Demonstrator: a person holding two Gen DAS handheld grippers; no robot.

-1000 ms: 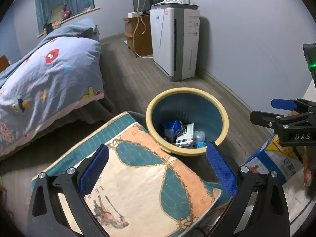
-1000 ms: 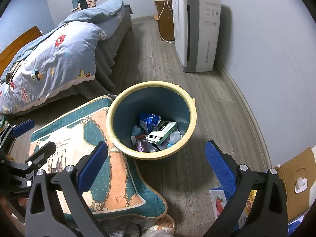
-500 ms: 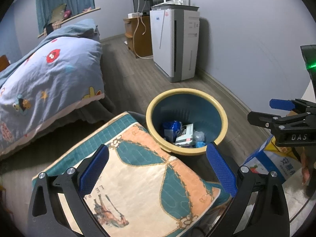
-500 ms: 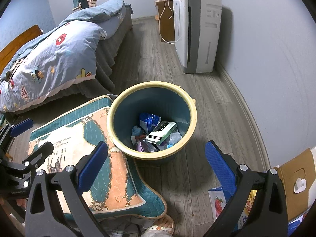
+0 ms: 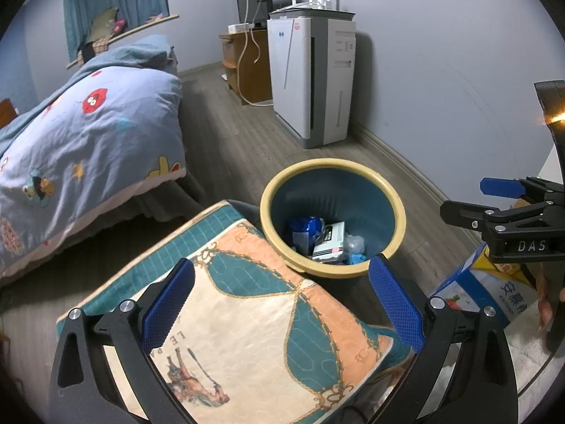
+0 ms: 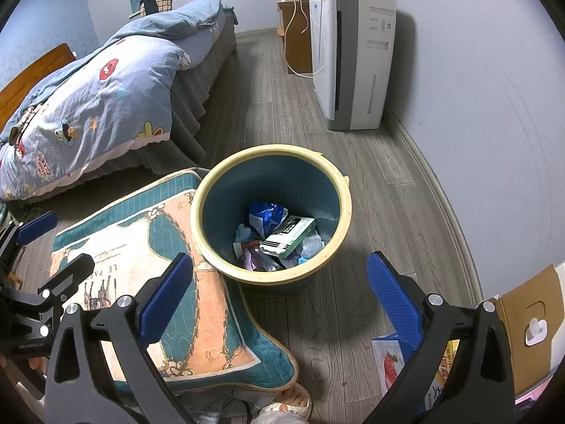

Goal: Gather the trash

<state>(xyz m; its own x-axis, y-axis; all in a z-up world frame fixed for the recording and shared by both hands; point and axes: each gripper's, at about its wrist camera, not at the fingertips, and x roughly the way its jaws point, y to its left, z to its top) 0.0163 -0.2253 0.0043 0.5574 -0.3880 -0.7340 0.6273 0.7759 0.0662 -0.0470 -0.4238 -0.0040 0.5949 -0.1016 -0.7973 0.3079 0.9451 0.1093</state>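
Right now both grippers hover with nothing between their fingers: the left gripper, its blue-padded jaws spread wide, hangs above a quilted teal, peach and cream cushion at the near left, while the right gripper, equally spread, sits over the grey wood-plank floor just near of the bin. That bin, a round teal wastebasket with a pale yellow rim, stands on the floor in the middle of the scene, its left side touching the cushion's edge. Inside it lies the collected trash: a crumpled blue wrapper toward the far side, a white and green carton with black stripes lying tilted on top, and clear crinkled plastic to its right, all heaped together at the bottom. From the left wrist view the right gripper shows at the far right edge, above a blue and white printed cardboard box; that box carries a strawberry picture. Beside it at the near right of the right wrist view stands a plain brown cardboard flap. Farther off, a bed with a light blue cartoon-print duvet fills the left side, and a tall white air purifier stands against the right wall, with a wooden cabinet beyond it.
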